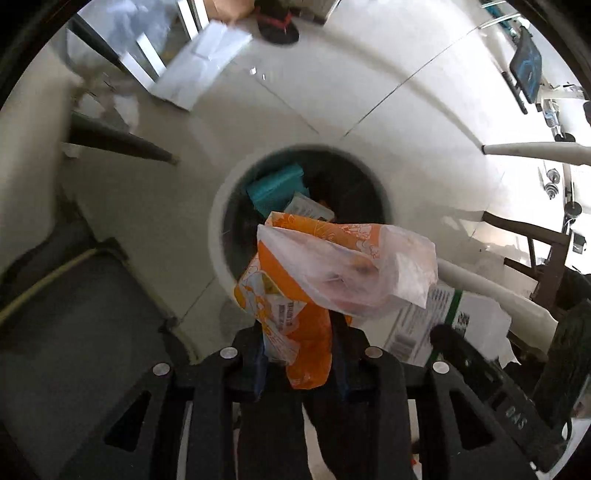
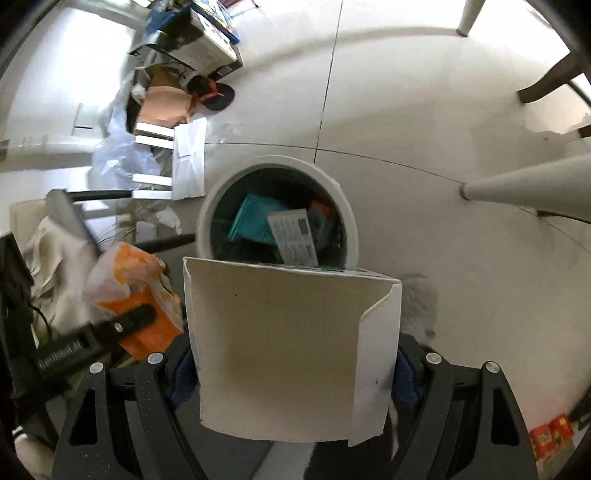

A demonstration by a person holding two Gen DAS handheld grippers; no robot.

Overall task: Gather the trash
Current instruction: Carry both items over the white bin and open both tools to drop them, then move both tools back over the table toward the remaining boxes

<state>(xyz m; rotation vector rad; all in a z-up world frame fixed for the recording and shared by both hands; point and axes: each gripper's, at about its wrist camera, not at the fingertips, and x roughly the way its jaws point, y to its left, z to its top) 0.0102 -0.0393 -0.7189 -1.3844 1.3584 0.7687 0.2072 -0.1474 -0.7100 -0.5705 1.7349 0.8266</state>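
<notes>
A round white trash bin [image 1: 221,206] stands on the tiled floor below both grippers, with a teal packet [image 1: 275,188] and other wrappers inside; it also shows in the right wrist view [image 2: 347,206]. My left gripper [image 1: 301,354] is shut on an orange snack bag [image 1: 291,291] with a clear plastic bag [image 1: 354,269] bunched against it, held above the bin's near rim. My right gripper [image 2: 295,373] is shut on a flattened white carton [image 2: 280,343], held just short of the bin. The orange bag [image 2: 136,291] shows at left in the right wrist view.
A black sandal [image 1: 277,26] and a flat white box [image 1: 207,55] lie on the floor beyond the bin. Boxes and clear plastic [image 2: 118,155] pile at the far left. White table legs [image 2: 528,184] and dark chair legs [image 1: 524,229] stand to the right.
</notes>
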